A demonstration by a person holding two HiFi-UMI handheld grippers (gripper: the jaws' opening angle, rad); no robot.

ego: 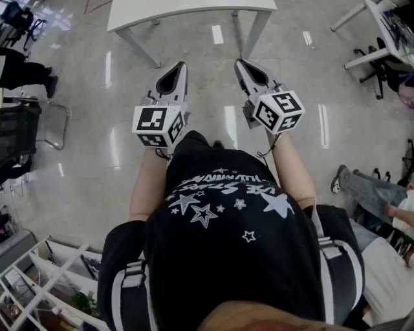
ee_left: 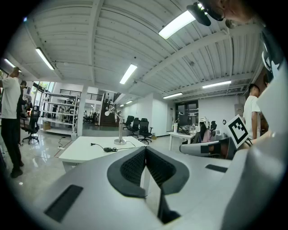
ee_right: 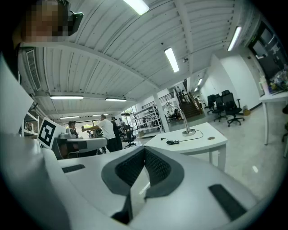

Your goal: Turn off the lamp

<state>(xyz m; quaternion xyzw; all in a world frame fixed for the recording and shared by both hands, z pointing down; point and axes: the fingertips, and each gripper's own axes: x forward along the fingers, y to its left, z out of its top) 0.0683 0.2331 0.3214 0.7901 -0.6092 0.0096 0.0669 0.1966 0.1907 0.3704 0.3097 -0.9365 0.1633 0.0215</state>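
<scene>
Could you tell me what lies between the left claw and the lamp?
The left gripper view shows the white table's top, with a black cord lying on it, between the left claw and the lamp.

The left forearm and right forearm reach forward side by side toward the table. The left tongs and right tongs point almost level at it, well short of its edge. Each pair's jaws are pressed together, with nothing between them.
</scene>
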